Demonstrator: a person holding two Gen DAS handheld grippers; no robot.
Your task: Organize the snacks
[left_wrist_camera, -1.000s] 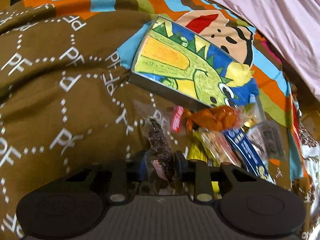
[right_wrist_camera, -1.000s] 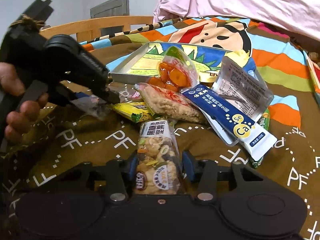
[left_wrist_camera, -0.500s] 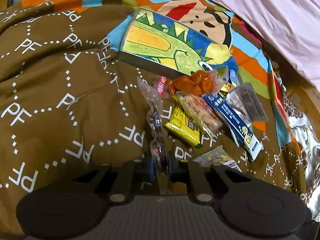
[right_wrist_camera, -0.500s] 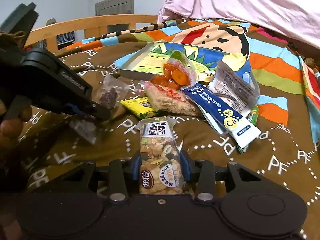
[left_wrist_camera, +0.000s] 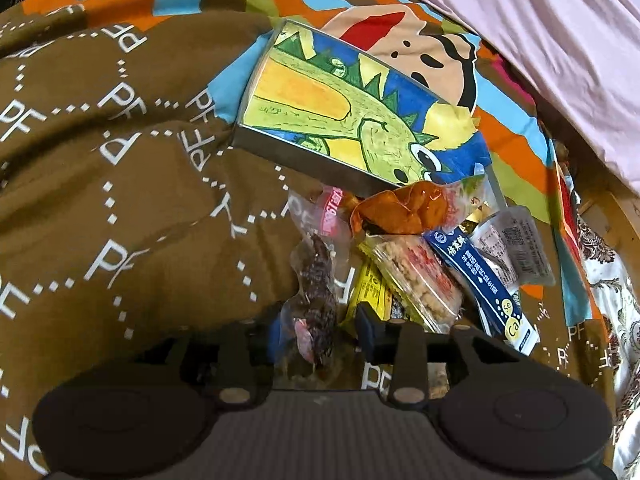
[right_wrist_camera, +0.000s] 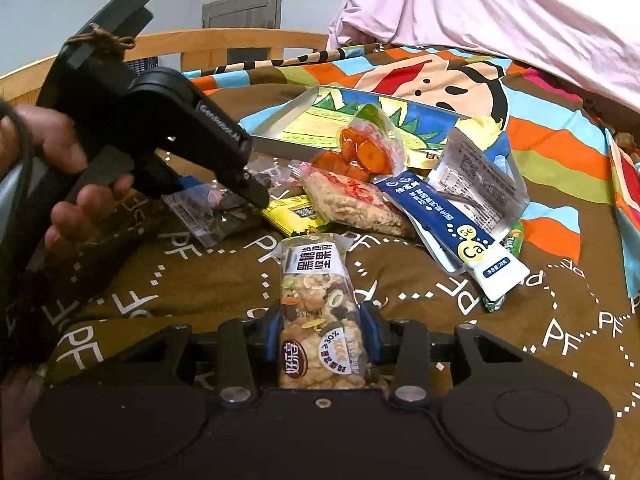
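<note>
Snacks (right_wrist_camera: 360,196) lie piled at the tin's (left_wrist_camera: 280,148) five o'clock, none inside; right gripper (right_wrist_camera: 322,332) clamps the nut bar (right_wrist_camera: 316,312), left gripper (left_wrist_camera: 316,330) is opening around the dark packet (left_wrist_camera: 316,280).

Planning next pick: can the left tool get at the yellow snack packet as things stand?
Probably not yet. The left tool is opening with the clear dark-snack bag between its pads, and the rice-crisp packet overlaps the yellow snack packet.

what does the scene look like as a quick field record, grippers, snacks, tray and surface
surface: brown blanket
tray: tin with dinosaur drawing, no snacks lying in it
left gripper: jaws opening, clear packet of dark snack between them
right gripper: shut on nut mix packet
loose pile: orange packet, rice bar, yellow bar, blue sachet
</note>
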